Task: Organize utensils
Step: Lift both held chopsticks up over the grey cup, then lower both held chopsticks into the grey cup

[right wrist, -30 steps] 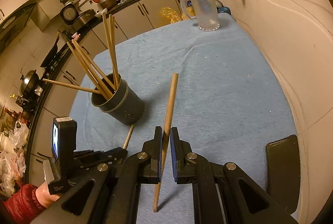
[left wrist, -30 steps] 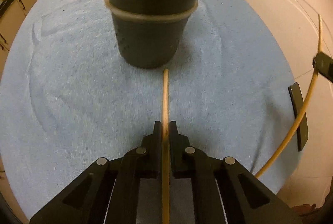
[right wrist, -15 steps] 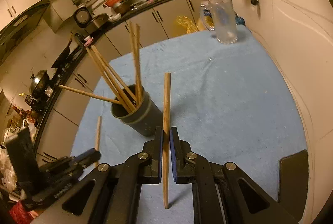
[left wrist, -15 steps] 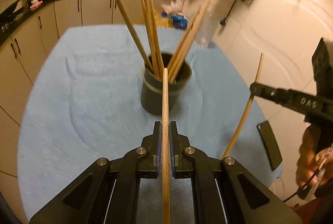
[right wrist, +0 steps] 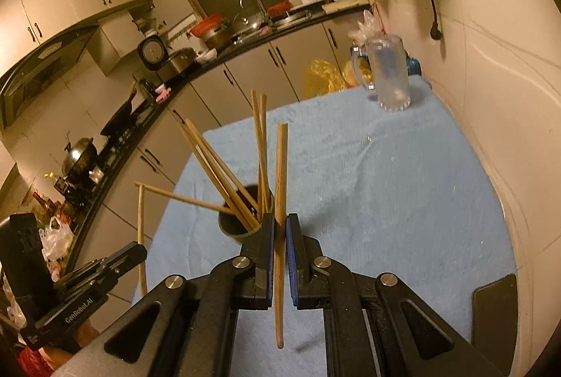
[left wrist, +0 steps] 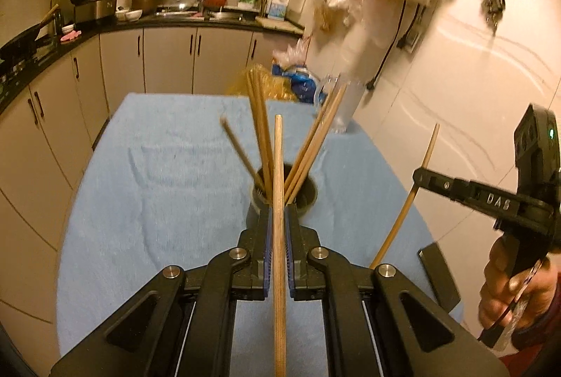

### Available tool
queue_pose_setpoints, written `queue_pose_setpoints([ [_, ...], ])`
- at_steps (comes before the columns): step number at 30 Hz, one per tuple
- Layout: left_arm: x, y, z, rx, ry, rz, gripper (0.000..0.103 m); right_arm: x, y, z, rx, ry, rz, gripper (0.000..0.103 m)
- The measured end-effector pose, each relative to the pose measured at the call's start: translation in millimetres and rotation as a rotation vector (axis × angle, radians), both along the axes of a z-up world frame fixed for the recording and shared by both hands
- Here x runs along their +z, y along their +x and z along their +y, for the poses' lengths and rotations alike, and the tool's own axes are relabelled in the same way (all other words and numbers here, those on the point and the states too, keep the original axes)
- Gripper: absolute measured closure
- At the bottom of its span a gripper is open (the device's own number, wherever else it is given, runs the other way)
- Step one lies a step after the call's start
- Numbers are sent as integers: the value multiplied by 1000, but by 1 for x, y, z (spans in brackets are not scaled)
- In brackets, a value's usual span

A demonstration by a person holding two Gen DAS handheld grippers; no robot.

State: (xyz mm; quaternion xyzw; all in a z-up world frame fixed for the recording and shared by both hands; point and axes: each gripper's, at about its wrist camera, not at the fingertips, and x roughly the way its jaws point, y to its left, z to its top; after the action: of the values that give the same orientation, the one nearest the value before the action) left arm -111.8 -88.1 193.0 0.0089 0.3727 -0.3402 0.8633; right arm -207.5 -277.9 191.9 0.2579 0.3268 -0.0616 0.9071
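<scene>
A dark cup [left wrist: 308, 198] [right wrist: 229, 229] holding several wooden chopsticks [left wrist: 259, 131] [right wrist: 210, 159] stands on the blue cloth. My left gripper [left wrist: 278, 236] is shut on one wooden chopstick [left wrist: 278, 173], held upright above and just in front of the cup. My right gripper [right wrist: 279, 236] is shut on another chopstick [right wrist: 281, 173], upright beside the cup's right rim. The right gripper [left wrist: 419, 175] and its chopstick [left wrist: 406, 208] show at the right of the left wrist view; the left gripper [right wrist: 140, 252] and its chopstick [right wrist: 140, 229] show at the lower left of the right wrist view.
The blue cloth [left wrist: 157, 166] [right wrist: 385, 184] covers the table against a wall on the right. A clear glass mug [right wrist: 387, 75] [left wrist: 345, 107] stands at the far right corner. A dark flat object [right wrist: 494, 307] [left wrist: 438, 275] lies at the near right edge. Kitchen cabinets lie beyond.
Both grippers have risen well above the table with their chopsticks, tilting them upright. The cup now sits lower and closer under both.
</scene>
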Motion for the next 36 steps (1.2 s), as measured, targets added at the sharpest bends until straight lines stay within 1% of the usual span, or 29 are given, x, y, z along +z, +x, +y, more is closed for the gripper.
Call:
queue_pose_setpoints([
  [8,51,30,-8,15,-93,-49,97,37,6,-5,-12,-22,-78,96],
  [11,66,44,-17,37,-111,-74,97,50,14,-7,-8,-29,-104,96],
  [14,77,57,-26,60,-119,-104,97,62,23,-8,-7,-26,-128,96],
  [18,84,73,-41,103,-126,-146,97,72,37,-9,-12,-42,-151,96],
  [22,82,87,-54,166,-135,-193,97,81,52,-12,-18,-59,-166,96],
  [25,77,98,-63,195,-131,-202,97,82,63,-14,-21,-64,-166,96],
  [29,62,112,-77,225,-134,-198,97,79,76,-14,-25,-81,-165,96],
  [32,49,118,-85,245,-140,-200,97,72,87,-15,-27,-86,-160,96],
  [36,29,120,-90,265,-130,-199,97,62,98,-14,-28,-96,-152,96],
])
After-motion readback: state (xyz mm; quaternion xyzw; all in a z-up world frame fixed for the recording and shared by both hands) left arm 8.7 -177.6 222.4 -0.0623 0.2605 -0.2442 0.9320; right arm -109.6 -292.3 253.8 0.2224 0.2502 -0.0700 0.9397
